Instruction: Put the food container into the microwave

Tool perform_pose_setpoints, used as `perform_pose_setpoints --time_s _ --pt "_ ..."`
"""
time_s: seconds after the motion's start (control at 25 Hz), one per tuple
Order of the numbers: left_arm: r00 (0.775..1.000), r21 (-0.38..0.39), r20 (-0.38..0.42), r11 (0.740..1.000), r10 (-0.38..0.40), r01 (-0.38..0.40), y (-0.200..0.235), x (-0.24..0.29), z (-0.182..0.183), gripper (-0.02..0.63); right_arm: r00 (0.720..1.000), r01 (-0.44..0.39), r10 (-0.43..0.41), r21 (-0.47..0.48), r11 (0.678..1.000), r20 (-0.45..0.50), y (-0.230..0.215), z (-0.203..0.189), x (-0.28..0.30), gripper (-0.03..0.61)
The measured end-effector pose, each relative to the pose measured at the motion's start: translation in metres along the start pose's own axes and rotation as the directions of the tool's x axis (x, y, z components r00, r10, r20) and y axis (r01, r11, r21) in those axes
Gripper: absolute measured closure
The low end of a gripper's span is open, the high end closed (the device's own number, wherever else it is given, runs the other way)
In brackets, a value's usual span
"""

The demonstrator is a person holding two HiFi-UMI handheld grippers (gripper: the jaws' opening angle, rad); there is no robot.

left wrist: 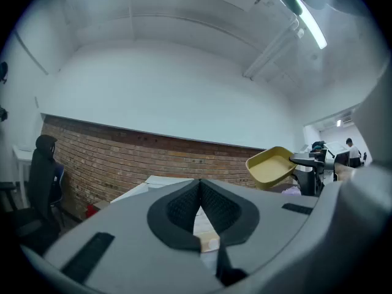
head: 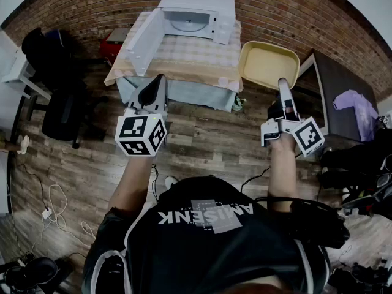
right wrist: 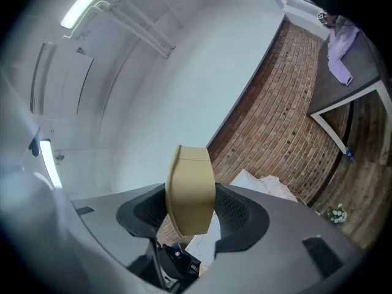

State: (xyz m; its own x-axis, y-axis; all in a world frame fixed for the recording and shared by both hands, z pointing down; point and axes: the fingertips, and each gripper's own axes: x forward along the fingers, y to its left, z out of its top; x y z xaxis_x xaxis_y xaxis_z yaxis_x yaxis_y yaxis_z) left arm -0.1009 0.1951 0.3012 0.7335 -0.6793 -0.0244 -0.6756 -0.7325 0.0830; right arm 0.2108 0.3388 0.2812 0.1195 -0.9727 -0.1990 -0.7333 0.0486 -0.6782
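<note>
At the far edge of the head view, a white microwave (head: 199, 11) stood on a table (head: 184, 57) covered with a checked cloth, against a brick wall (head: 275, 11). Its door (head: 146, 41) was swung fully open to the left, and the round turntable (head: 187, 24) showed inside the cavity. The food container (head: 268, 63), a shallow yellow tray with rounded corners, hung in the air to the right of the table, apart from the microwave and outside it, with its hollow side facing the camera. The right gripper (head: 283, 84) pinched it at the near rim; in the right gripper view the 2 jaws of that gripper (right wrist: 192, 210) were pressed on either side of the container's (right wrist: 190, 176) edge, which rose up between them. The left gripper (head: 160, 79) was raised in front of the table's near edge, below the open door. In the left gripper view its (left wrist: 198, 192) 2 jaws met at the tips with nothing between them, and the yellow container (left wrist: 271, 166) showed off to the right. A dark desk (head: 343, 90) carrying a purple cloth (head: 355, 106) stood at the right, and a black office chair (head: 58, 112) stood at the left on the wooden floor (head: 208, 139).
</note>
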Motion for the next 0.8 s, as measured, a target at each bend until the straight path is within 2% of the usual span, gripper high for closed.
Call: perform_pose_setpoints --time_s 0.24,0.68,0.8 --pt "1.000 -0.016 -0.011 1.000 -0.010 0.009 0.002 0.001 -0.002 0.601 1.000 0.011 -0.011 0.007 1.000 0.004 0.002 -0.007 0.002 0.324" --pt "1.000 -0.062 -0.009 0.998 -0.029 0.028 0.015 -0.002 -0.012 0.601 0.999 0.005 -0.004 -0.043 0.999 0.038 0.016 -0.010 0.005 0.324" --pt "1.000 -0.070 -0.008 0.997 -0.024 0.023 0.025 -0.004 -0.014 0.601 0.999 0.029 -0.027 -0.036 0.999 0.040 0.017 -0.016 0.009 0.324"
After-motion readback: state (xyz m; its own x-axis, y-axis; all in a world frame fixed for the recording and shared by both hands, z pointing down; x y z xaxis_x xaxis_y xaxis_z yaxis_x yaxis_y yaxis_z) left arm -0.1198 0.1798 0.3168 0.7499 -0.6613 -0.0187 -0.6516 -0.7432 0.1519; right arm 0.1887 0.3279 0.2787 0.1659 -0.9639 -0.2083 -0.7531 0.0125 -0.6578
